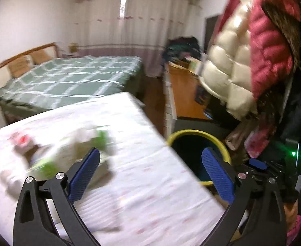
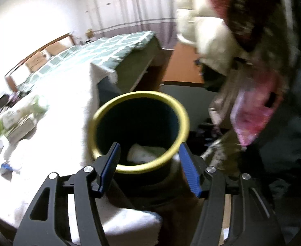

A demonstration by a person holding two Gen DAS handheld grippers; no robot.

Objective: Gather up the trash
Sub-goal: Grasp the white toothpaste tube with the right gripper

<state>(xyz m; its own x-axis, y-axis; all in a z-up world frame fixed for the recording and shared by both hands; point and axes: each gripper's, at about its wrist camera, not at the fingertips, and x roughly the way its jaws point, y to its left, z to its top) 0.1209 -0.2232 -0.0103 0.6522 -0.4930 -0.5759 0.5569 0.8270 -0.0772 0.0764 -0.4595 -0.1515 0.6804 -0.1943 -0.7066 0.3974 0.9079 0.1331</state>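
Trash pile (image 1: pixel 54 153) – green-and-white wrappers and crumpled tissue – sits at the left of the cloth-covered table (image 1: pixel 150 184). The left gripper (image 1: pixel 150 168) hangs over the table's edge, jaws spread wide and empty. The right gripper (image 2: pixel 149 166) is parted over the yellow-rimmed bin (image 2: pixel 183 110), nothing between its pads – a white scrap (image 2: pixel 142 153) lies inside. Risk: a hurried grab pinches the cloth or knocks wrappers off.

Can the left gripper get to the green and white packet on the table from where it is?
Probably yes. The left gripper has its jaws wide open with nothing between them, and the green and white packet lies in the open on the white tablecloth, just ahead and to the side. The picture is blurry, though.
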